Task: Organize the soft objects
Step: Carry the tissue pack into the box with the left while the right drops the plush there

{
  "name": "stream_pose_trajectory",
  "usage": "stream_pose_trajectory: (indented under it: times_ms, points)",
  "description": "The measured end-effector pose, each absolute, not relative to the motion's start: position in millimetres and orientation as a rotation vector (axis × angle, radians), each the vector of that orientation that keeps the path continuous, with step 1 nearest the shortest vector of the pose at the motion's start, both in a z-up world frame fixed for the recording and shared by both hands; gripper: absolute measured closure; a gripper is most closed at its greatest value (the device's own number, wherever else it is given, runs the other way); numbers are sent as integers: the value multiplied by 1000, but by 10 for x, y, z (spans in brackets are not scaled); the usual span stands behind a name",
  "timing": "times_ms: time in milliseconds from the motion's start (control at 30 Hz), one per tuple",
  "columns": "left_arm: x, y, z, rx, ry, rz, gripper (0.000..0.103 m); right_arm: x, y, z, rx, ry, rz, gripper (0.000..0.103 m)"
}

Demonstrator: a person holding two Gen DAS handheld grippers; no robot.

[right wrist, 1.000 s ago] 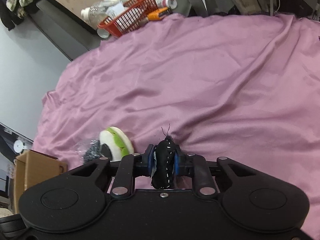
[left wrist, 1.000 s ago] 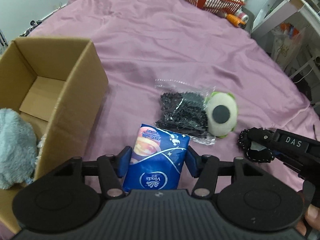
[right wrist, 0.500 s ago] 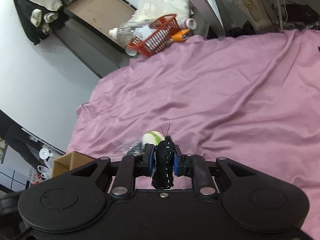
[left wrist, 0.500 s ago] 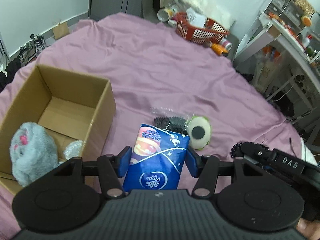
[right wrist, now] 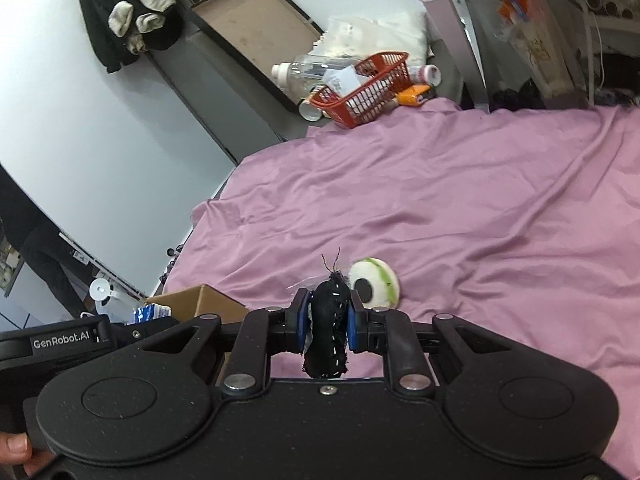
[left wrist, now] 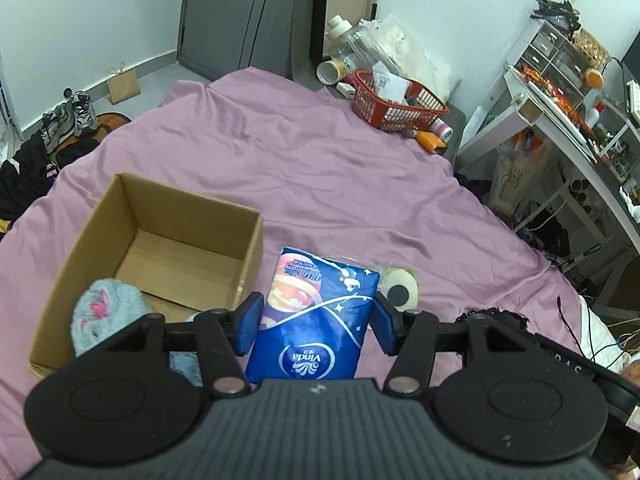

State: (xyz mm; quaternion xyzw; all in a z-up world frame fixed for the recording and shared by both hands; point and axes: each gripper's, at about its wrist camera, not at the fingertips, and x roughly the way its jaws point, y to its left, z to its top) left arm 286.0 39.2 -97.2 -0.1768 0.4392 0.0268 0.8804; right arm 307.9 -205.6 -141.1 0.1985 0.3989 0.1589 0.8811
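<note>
My left gripper (left wrist: 316,320) is shut on a blue Vinda tissue pack (left wrist: 316,312), held high above the purple bed sheet (left wrist: 304,168). To its left stands an open cardboard box (left wrist: 160,236) holding a grey plush toy (left wrist: 106,312). My right gripper (right wrist: 326,316) is shut on a black stitched fabric pad (right wrist: 328,320), whose edge (left wrist: 494,316) also shows in the left wrist view. A white and green eye-shaped plush (left wrist: 398,290) (right wrist: 374,284) lies on the sheet beyond both grippers. The bag of black material is hidden behind the tissue pack.
A red basket (left wrist: 396,104) with bottles sits at the bed's far end. A cluttered desk (left wrist: 568,120) stands to the right. Shoes (left wrist: 68,120) and dark clothes lie on the floor at left. A hand (right wrist: 16,450) grips the left handle.
Both grippers have risen well above the bed, so the box, the plush and the room look smaller and farther. The tissue pack and the black pad stay held.
</note>
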Motion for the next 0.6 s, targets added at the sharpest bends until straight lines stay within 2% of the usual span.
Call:
stream_pose_trajectory:
  times_ms: [600]
  points:
    - [2779, 1246, -941, -409, 880, 102, 47, 2865, -1445, -1110, 309, 730, 333, 85]
